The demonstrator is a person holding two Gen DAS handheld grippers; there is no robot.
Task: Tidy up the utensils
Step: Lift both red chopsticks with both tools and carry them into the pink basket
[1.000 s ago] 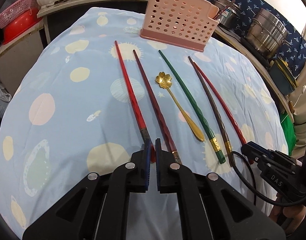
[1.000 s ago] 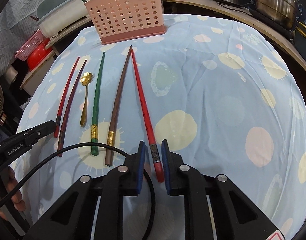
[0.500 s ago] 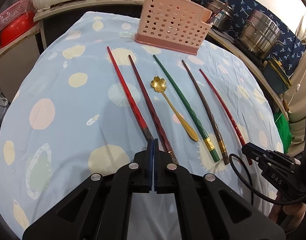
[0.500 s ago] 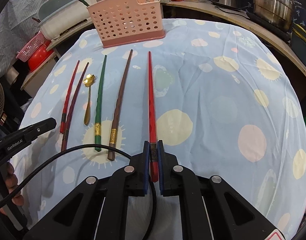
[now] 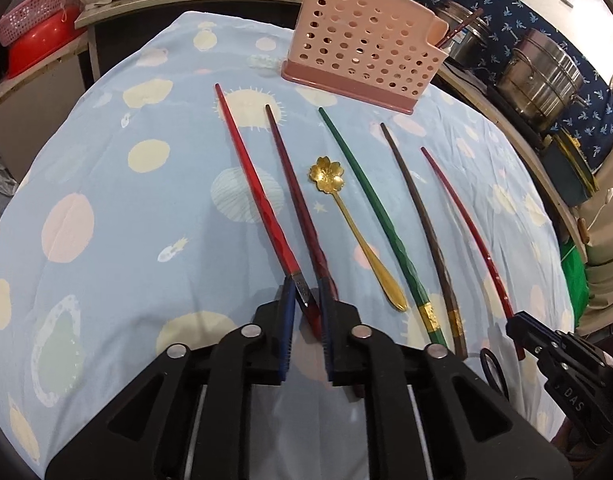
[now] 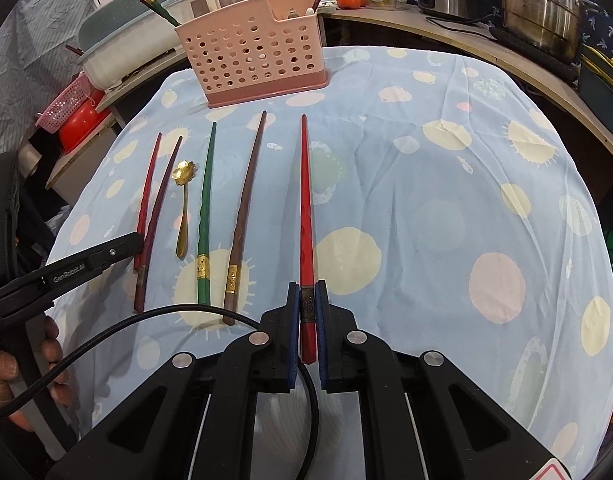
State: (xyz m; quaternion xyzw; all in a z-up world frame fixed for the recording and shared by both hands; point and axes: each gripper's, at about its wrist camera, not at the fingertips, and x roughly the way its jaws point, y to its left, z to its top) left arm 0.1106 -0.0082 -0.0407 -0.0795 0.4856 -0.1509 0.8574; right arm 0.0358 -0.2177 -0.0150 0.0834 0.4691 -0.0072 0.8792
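So since the earlier shot: the right gripper [image 6: 307, 304] has clamped shut on the butt end of a bright red tapered chopstick [image 6: 306, 200]. That stick has swung round, so it now points straight ahead at the holder instead of leaning its tip into the brown one. The left gripper [image 5: 306, 312] went the other way. It was pinched closed half a second back and its jaws have just been opening. They're now at a narrow gap, with the metal-collared end of a second red faceted chopstick [image 5: 258, 192] lying slantwise between the blue pads. I don't think the pads are pressing on it, but the angle down there is poor. My read is that the right side has its pick secured, while the left missed or let go and needs another bite.

Moving out from there, a dark maroon chopstick [image 5: 294, 184] sits just beside the left one, nearly touching it at the near end. Then a gold metal spoon with a flower-shaped bowl [image 5: 326, 170], a green chopstick with a gold band [image 5: 370, 200] and a brown twisted-grip chopstick with a gold band [image 5: 418, 208]. All lie flat and roughly parallel on the pale blue spotted cloth [image 5: 126, 220], which looks soft and a bit wrinkled. The sticks look glossy and slick, so they could slip.

The pink perforated plastic utensil holder [image 5: 366, 48] stands at the far end, well apart from both grippers.
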